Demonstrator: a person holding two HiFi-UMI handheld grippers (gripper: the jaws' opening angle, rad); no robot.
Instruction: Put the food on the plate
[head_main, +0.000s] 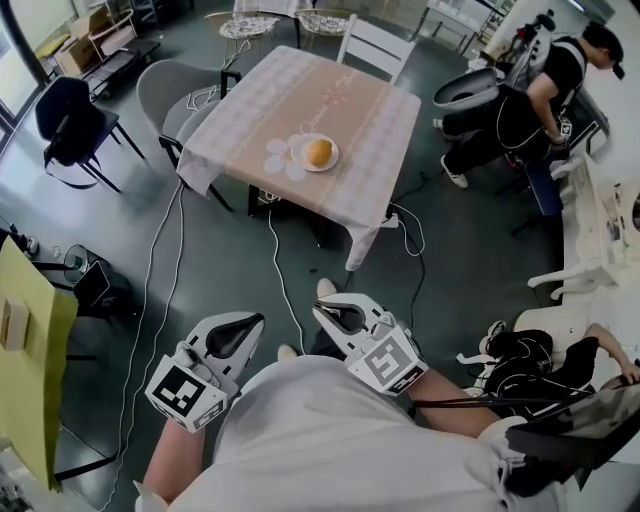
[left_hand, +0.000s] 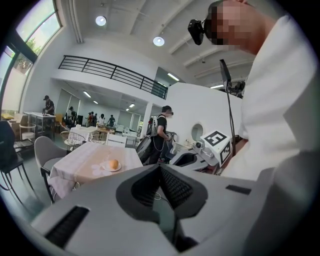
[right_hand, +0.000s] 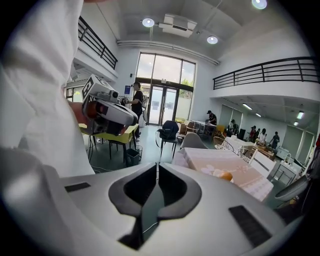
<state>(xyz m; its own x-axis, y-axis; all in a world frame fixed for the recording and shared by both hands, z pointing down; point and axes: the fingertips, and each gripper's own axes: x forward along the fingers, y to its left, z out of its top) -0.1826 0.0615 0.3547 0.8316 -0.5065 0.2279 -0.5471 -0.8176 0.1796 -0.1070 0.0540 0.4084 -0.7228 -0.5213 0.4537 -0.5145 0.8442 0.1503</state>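
Jaws together, nothing held: left gripper (head_main: 232, 332), right gripper (head_main: 338, 314). Round orange food (head_main: 319, 152) sits on plate (head_main: 334, 161). Likely light, rolls easily; grip across its middle.

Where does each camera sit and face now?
Head view: head-mounted, steeply down at the table; torso, left gripper, right gripper below.
Left gripper view: on that gripper, along its jaws; table left, torso, right gripper right.
Right gripper view: on that gripper, along its jaws; table right, torso, left gripper left.
All share food on plate.

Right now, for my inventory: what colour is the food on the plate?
Orange food; head view.
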